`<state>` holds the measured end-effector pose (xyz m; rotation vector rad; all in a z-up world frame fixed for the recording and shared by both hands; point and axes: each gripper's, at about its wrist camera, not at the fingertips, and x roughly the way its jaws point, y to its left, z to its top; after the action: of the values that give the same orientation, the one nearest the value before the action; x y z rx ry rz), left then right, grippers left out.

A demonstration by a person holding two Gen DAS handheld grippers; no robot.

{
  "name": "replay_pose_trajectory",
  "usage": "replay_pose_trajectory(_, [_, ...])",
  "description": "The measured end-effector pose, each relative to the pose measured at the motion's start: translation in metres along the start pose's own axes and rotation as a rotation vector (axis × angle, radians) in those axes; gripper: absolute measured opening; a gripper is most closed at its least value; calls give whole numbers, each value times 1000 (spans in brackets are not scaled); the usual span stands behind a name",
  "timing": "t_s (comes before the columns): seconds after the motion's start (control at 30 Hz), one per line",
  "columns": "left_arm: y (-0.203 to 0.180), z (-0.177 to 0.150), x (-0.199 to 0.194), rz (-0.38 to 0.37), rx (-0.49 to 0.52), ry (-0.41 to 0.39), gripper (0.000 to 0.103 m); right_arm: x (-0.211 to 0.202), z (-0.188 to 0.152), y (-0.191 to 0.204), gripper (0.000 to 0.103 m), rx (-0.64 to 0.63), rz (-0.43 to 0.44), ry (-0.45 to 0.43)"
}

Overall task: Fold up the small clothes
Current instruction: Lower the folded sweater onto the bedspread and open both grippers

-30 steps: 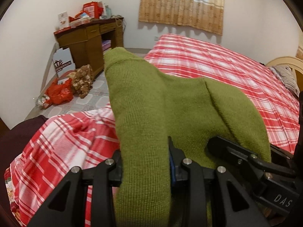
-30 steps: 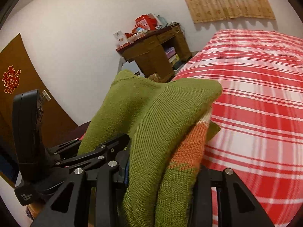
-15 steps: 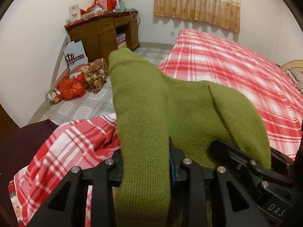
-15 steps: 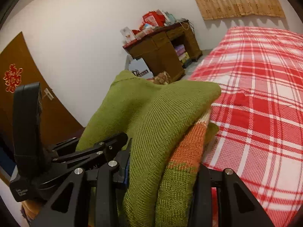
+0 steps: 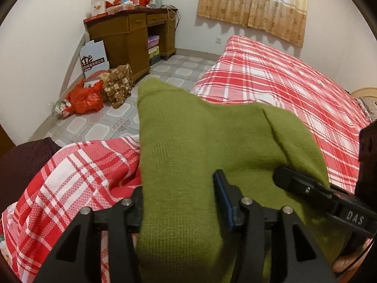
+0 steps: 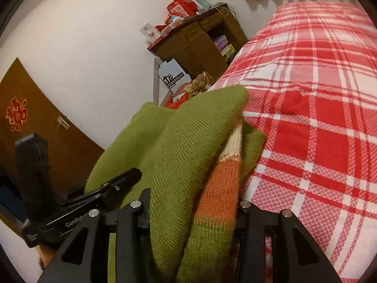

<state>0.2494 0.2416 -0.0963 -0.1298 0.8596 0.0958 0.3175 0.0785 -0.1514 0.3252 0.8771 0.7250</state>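
Observation:
A small green knit garment [image 5: 200, 141] with an orange and cream stripe [image 6: 221, 184] is held up over the red plaid bed [image 5: 282, 82]. My left gripper [image 5: 181, 202] is shut on one edge of it. My right gripper [image 6: 193, 210] is shut on the bunched, folded edge of the garment [image 6: 183, 155]. The two grippers are close side by side; the right one shows in the left wrist view [image 5: 318, 195], and the left one shows in the right wrist view [image 6: 101, 198]. The cloth hides the fingertips.
A wooden desk [image 5: 132, 33] with boxes on top stands by the far wall. A red bag [image 5: 84, 96] and a brown bundle [image 5: 117, 82] lie on the tiled floor. A curtain [image 5: 254, 2] hangs behind the bed. A brown door [image 6: 28, 122] is at left.
Both grippers have tilted down and moved lower toward the bed with the garment still held; more floor and bedspread show than before.

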Motion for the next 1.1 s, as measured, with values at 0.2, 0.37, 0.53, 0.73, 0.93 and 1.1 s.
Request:
replay_pose_trajectory(0.2, [2,-3,-2,27,-5,-15,63,-53,-20,32,41,-71,-169,-121])
replay_pose_trajectory(0.37, [1,-2,-1,54,-2,-17,66,-96,-40,76,41,-252,-313,-242])
replay_pose_trajectory(0.53, [-2,-5,-3,80,9,-28,66,-71,-52,96,16,-307,-246,-119])
replay_pose_trajectory(0.73, [-8,-11,-8,132,42,-52,67,-56,-63,88,16,-309,-318,-73])
replay_pose_trajectory(0.93, [-12,-19,-21,149,36,-43,69,-49,-62,71,16,-304,-361,-64])
replay_pose_trajectory(1.1, [-18,-33,-46,173,72,-66,70,-48,-63,70,16,-312,-389,-71])
